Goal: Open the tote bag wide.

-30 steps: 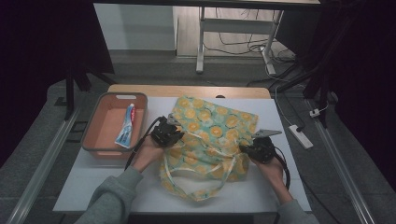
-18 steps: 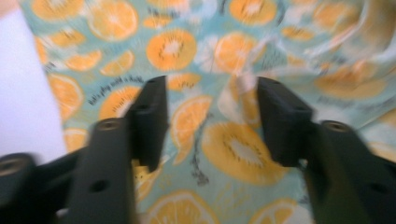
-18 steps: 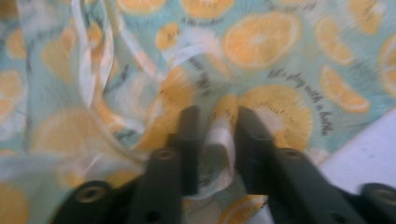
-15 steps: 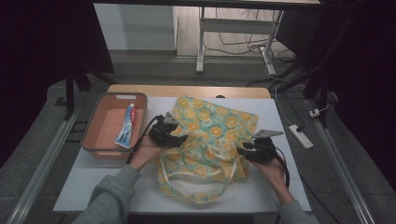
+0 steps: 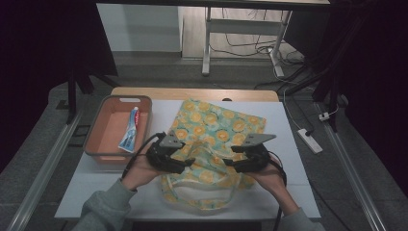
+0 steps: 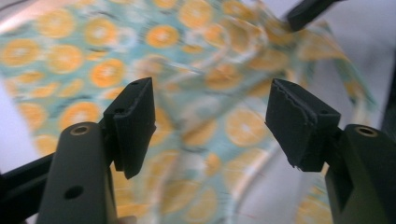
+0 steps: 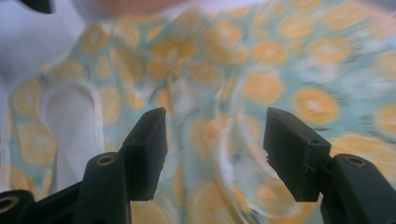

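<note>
Nearest, two grey sleeves enter at the table's near edge; left gripper (image 5: 188, 160) and right gripper (image 5: 229, 163) face each other low over the near half of the orange-print tote bag (image 5: 219, 126); both sets of jaws stand spread apart with nothing between them, printed cloth (image 6: 205, 135) just beyond the tips; bag handles (image 5: 199, 195) loop on the white table (image 5: 288, 144) toward the person; the bag body lies flat at mid-table, reaching toward the far edge; to its left, an orange bin (image 5: 109, 144) holding a toothpaste tube (image 5: 130, 131); beyond, a power strip (image 5: 308, 140) at the right edge.
</note>
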`<state>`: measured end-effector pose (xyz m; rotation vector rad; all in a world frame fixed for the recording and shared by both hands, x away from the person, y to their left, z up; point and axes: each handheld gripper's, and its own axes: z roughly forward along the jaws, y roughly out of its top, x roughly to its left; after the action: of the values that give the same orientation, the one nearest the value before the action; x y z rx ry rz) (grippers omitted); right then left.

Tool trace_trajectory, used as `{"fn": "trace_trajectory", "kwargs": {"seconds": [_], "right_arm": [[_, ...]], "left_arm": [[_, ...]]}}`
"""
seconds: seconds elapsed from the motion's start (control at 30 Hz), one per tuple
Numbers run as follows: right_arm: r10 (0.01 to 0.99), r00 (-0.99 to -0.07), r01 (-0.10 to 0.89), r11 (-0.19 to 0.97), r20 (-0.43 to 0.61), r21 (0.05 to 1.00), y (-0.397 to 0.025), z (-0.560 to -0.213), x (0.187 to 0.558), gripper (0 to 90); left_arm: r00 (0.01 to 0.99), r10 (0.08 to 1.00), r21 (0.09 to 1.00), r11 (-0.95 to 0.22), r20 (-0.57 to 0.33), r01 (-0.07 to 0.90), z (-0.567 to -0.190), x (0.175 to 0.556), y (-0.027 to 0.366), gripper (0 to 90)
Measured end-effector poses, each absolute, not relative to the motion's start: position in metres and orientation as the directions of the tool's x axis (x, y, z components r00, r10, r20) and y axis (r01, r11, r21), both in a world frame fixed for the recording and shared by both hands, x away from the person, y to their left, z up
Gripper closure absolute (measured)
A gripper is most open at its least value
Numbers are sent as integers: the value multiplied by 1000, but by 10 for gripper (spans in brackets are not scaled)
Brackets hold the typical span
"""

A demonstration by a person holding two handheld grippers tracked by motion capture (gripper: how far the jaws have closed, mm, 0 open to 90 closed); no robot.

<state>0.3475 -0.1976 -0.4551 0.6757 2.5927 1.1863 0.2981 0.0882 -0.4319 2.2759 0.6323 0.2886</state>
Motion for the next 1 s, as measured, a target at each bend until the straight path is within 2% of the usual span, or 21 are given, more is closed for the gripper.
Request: {"fn": "trace_trajectory", "kwargs": {"seconds": [0.17, 0.5, 0.63, 0.87, 1.0], "right_arm": [[453, -891, 347, 632, 33, 693, -177, -474, 360, 388], [455, -887, 401, 666, 84, 629, -166, -499, 373, 387], [453, -889, 398, 699, 62, 595, -163, -507, 372, 401], [461, -887, 393, 721, 28, 571, -164, -513, 375, 528], [452, -892, 386, 727, 29, 568, -165, -513, 375, 647]], "left_arm": [[894, 448, 654, -682, 18, 329, -452, 296, 60, 365], [936, 352, 565, -771, -5, 293, -490, 296, 17, 399], [939, 345, 544, -788, 5, 287, -500, 297, 9, 420], [947, 321, 545, -798, 24, 257, -507, 296, 5, 524], [946, 323, 540, -801, 29, 257, -512, 297, 1, 638]]}}
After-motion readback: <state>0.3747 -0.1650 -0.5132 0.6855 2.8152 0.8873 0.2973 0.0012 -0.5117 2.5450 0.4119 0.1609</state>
